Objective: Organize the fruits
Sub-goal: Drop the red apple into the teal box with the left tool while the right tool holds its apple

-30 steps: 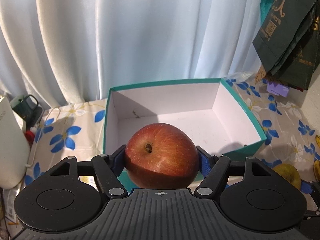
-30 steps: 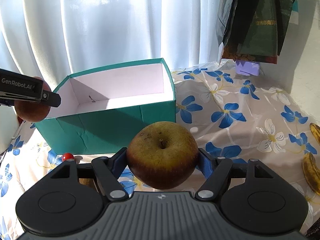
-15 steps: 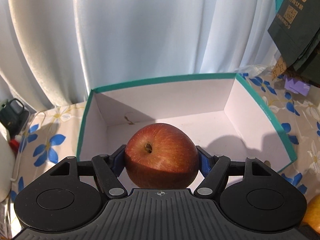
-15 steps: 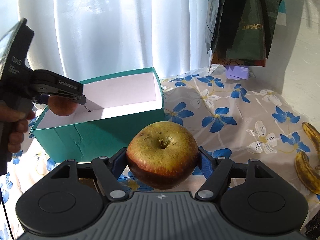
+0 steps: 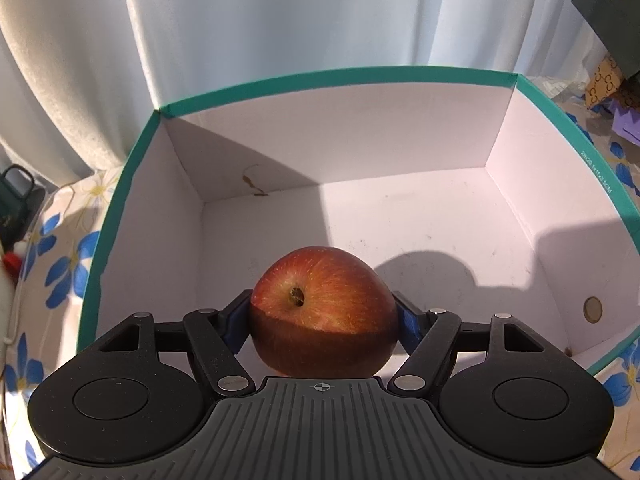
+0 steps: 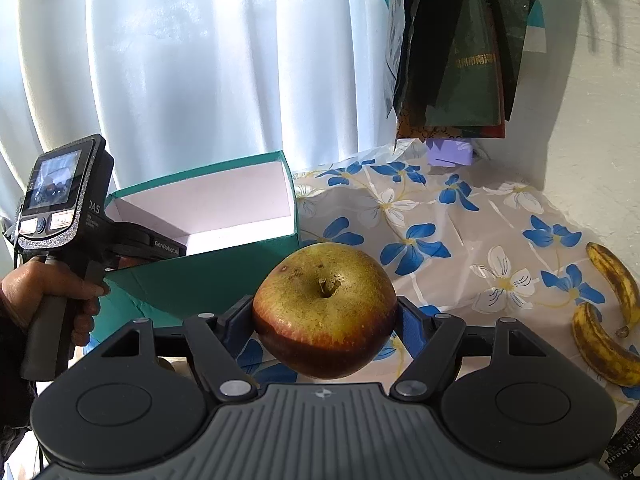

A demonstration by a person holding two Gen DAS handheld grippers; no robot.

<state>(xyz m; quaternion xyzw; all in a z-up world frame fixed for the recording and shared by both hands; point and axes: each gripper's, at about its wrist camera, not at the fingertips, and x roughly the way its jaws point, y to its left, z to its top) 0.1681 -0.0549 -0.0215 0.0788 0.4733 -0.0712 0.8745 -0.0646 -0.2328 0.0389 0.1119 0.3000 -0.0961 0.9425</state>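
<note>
Presently, the left gripper (image 5: 322,312) held a round red apple (image 5: 322,312) across its sides above the empty white-lined teal cardboard box (image 5: 280,82). The right gripper (image 6: 325,310) clamped a yellow-green russet apple (image 6: 325,310) over the floral-clothed desk (image 6: 472,240). Both apples appeared firm, smooth, bruisable.

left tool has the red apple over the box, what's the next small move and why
Probably lower the left tool a little further, then open it. Its blue pads are clamped on the round red apple, which hangs inside the teal cardboard box above its bare white floor, so a short drop should set it down gently.
</note>
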